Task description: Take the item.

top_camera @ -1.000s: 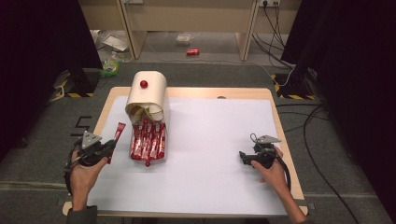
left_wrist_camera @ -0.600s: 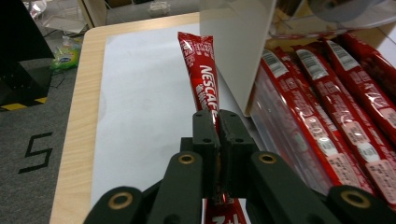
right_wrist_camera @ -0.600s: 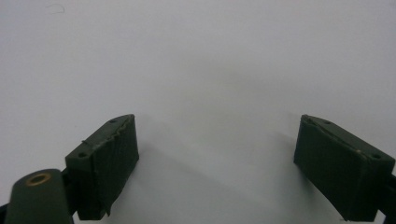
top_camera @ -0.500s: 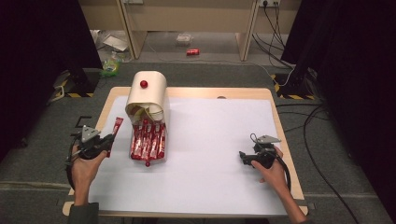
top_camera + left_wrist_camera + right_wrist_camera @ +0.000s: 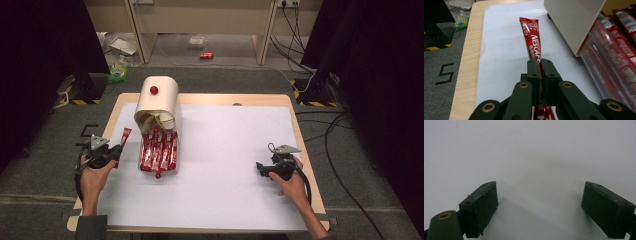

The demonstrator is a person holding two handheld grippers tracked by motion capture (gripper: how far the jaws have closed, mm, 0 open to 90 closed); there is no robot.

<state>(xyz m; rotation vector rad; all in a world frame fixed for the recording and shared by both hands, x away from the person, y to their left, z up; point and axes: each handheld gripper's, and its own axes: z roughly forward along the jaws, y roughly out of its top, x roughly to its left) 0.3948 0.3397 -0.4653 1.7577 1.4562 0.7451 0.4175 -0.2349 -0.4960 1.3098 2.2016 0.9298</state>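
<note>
My left gripper (image 5: 116, 152) (image 5: 540, 65) is shut on a red Nescafe stick sachet (image 5: 532, 40) (image 5: 123, 137), which juts forward from the jaws over the white sheet at the table's left side. Just to its right stands a cream rounded box (image 5: 158, 102) (image 5: 571, 20) with a red knob (image 5: 154, 90) on top. Several more red sachets (image 5: 159, 152) (image 5: 614, 47) spill from the box onto a clear tray. My right gripper (image 5: 261, 167) (image 5: 539, 207) rests on the white sheet at the right, its jaws wide open with nothing between them.
A white sheet (image 5: 230, 150) covers most of the wooden table (image 5: 300, 135). Grey carpet surrounds the table, with cables (image 5: 330, 130) on the right, a black-and-yellow taped base (image 5: 75, 95) at the left and a small red can (image 5: 206, 55) on the floor beyond.
My left hand has moved left and slightly down with the sachet, away from the pile by the box. The right hand has stayed put.
</note>
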